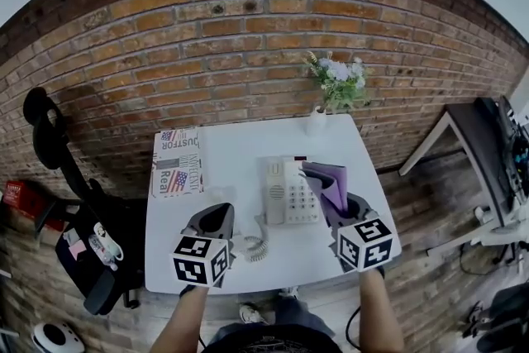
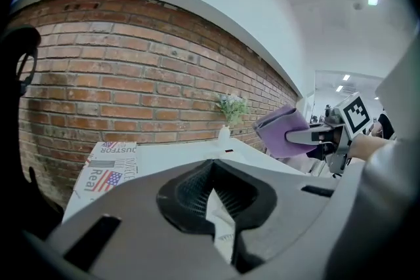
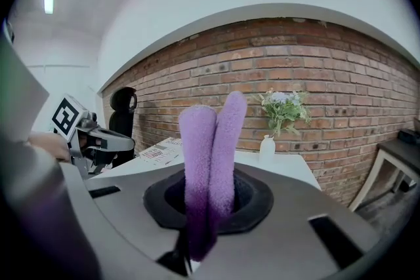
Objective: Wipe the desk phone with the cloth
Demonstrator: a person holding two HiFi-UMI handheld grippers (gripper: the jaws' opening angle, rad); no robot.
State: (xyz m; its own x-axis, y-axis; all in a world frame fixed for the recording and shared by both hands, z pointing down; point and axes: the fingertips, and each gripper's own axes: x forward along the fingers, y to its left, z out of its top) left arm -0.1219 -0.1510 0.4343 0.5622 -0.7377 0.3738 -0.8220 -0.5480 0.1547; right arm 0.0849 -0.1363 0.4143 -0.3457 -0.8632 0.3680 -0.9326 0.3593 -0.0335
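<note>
A white desk phone [image 1: 291, 193] lies in the middle of the white table [image 1: 240, 145], its coiled cord [image 1: 256, 245] trailing toward the front edge. My right gripper [image 1: 340, 209] hangs over the phone's right side, shut on a folded purple cloth [image 1: 329, 184]. In the right gripper view the cloth [image 3: 210, 147] stands up out of the jaws as two folds. My left gripper [image 1: 216, 221] hovers over the table left of the phone. Its jaws meet at the tips with nothing between them [image 2: 211, 187]. From the left gripper view, the cloth [image 2: 281, 131] shows at the right.
A small white vase of flowers [image 1: 319, 120] stands at the table's back edge against the brick wall. A printed newspaper [image 1: 177, 161] lies on the back left corner. A black office chair [image 1: 78, 211] stands to the left, and another desk [image 1: 473, 136] to the right.
</note>
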